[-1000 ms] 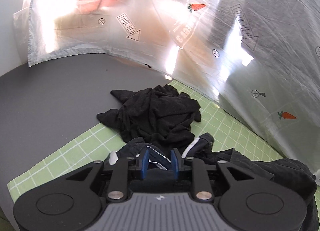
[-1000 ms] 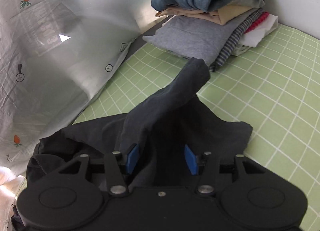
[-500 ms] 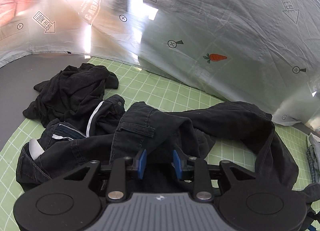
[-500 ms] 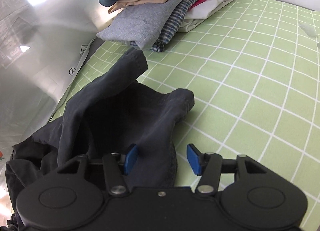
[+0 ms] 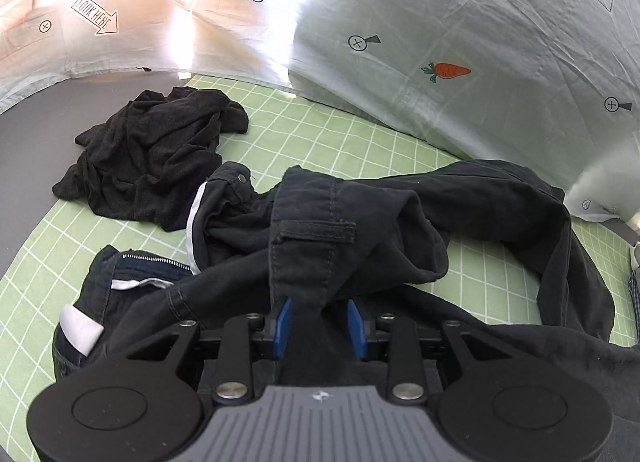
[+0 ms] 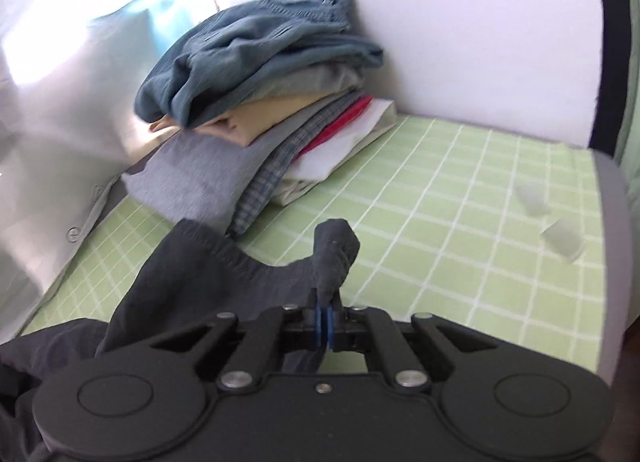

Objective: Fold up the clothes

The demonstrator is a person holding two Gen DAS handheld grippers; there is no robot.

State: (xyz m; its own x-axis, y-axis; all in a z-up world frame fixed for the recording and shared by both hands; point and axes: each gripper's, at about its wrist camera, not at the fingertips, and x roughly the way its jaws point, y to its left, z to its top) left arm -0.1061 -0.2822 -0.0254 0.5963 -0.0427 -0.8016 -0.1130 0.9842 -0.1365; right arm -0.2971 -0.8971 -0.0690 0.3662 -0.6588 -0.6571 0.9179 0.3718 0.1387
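Two grips were noted on the crumpled black cotton trousers (image 5: 400,222), presumably for spreading: right gripper (image 6: 325,322) had just clamped a hem beside the folded stack (image 6: 260,110); left gripper (image 5: 320,326) pinched a fabric ridge.

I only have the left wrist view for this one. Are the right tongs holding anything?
Observer: Yes. The right tongs have just closed on a leg end of the trousers.
Operator: Any folded clothes nearby?
Observer: A stack sits beyond that leg, against the wall.
Operator: What's on top of it?
Observer: A blue garment, loosely folded.
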